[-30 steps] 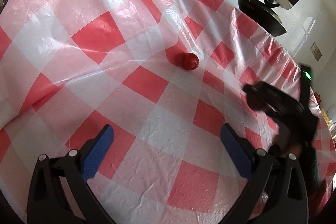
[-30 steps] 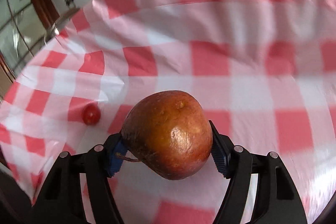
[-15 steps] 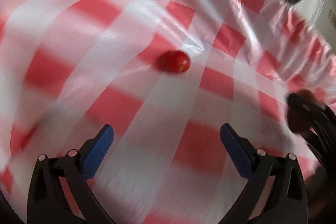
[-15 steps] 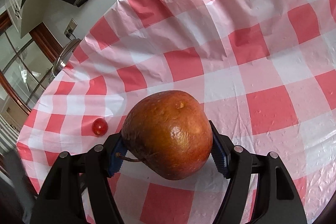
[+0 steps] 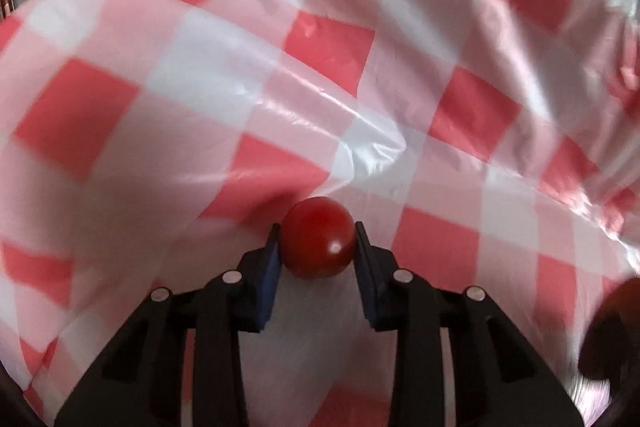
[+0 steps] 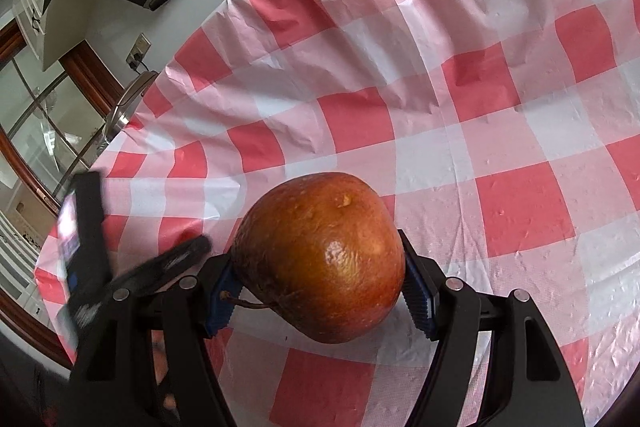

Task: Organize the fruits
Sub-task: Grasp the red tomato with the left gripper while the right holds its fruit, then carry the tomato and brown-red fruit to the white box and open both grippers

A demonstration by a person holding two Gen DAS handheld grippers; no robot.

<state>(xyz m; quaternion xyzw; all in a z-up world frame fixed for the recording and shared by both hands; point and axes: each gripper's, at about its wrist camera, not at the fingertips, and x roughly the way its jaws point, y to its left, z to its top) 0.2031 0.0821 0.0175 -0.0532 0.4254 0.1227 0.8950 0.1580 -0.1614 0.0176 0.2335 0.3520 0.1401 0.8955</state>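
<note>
Left wrist view: we see the left gripper (image 5: 316,241) with its blue pads (image 5: 269,275) pressed on either flank of a small red tomato (image 5: 317,237). Its jaws have just been closing, and the tomato sits between them, clamped at the tip ends of the pads. The tomato is at the surface of the red-and-white checked tablecloth (image 5: 224,75); whether it touches the cloth or is just clear of it we cannot tell. The cloth is wrinkled, with a raised fold just behind the tomato. The picture is blurred toward its edges. A dark, reddish-brown shape shows at the lower right edge (too blurred to name).

Right wrist view: we see the right gripper (image 6: 320,291) holding a large russet-red fruit (image 6: 320,259) between its ribbed blue pads (image 6: 418,301), jaws at a middling spread set by the fruit's width. A thin brown stem pokes out at the fruit's lower left, beside the left-hand pad. The fruit is above the tablecloth (image 6: 500,75). To the left in this view the other gripper (image 6: 188,251) shows as a blurred black arm reaching over the cloth, close beside the right gripper; the tomato is hardly visible there. Beyond the table edge there are a wall outlet (image 6: 138,51) and a wood-framed window (image 6: 44,115).
</note>
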